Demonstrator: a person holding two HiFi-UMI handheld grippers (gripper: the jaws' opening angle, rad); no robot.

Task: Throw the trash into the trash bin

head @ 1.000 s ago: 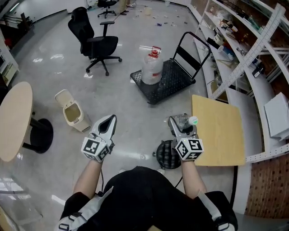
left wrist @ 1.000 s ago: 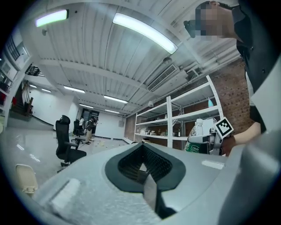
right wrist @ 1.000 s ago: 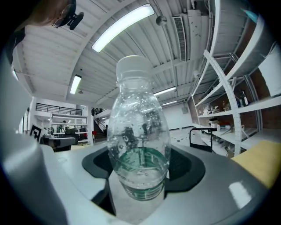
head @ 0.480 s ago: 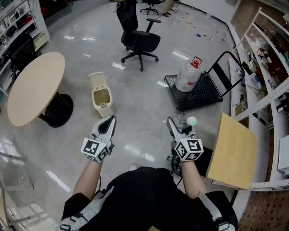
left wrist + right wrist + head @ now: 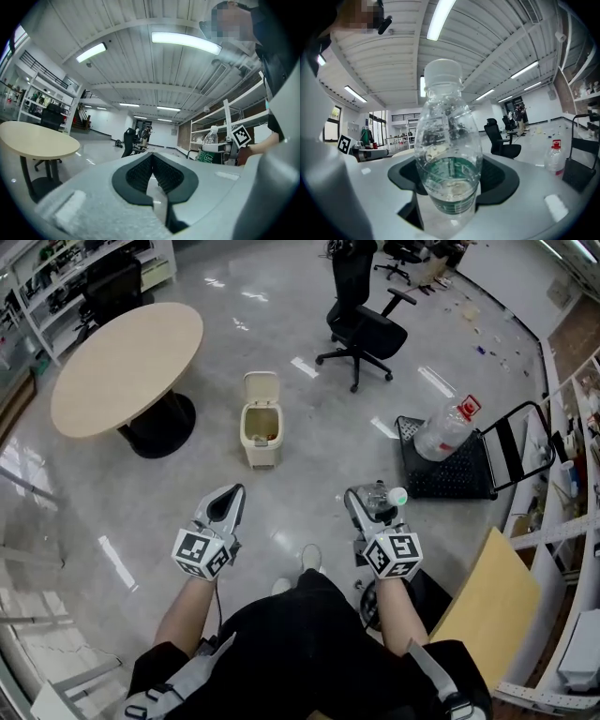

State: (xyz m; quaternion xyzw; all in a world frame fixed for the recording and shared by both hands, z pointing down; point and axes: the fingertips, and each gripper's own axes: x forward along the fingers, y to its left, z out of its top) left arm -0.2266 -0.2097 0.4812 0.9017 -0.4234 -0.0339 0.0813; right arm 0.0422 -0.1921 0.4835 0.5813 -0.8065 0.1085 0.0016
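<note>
The person is standing on the shiny floor [image 5: 187,512], and the step in hand looks like carrying the trash over to the bin. The big round table [image 5: 127,357] is sitting at 10 o'clock and the black cart [image 5: 450,470] at 2 o'clock, both well apart from the way ahead. The small trash bin [image 5: 260,427] is waiting at about 12 o'clock, a little toward 11, with its lid standing open. To do this well, I think the person should be walking straight to it, keeping a firm hold, and letting go only when the bottle is hanging right over the hole. Letting go too soon could make it bounce off the rim.

Both arms are reaching forward, side by side, bent at the elbows. The right gripper [image 5: 368,505] is pointing toward 12 o'clock, and its jaws are squeezing the clear bottle [image 5: 447,140] around its green label, cap pointing away. The left gripper [image 5: 230,495] is also pointing toward 12 o'clock, with its jaws closed together and nothing between them.
</note>
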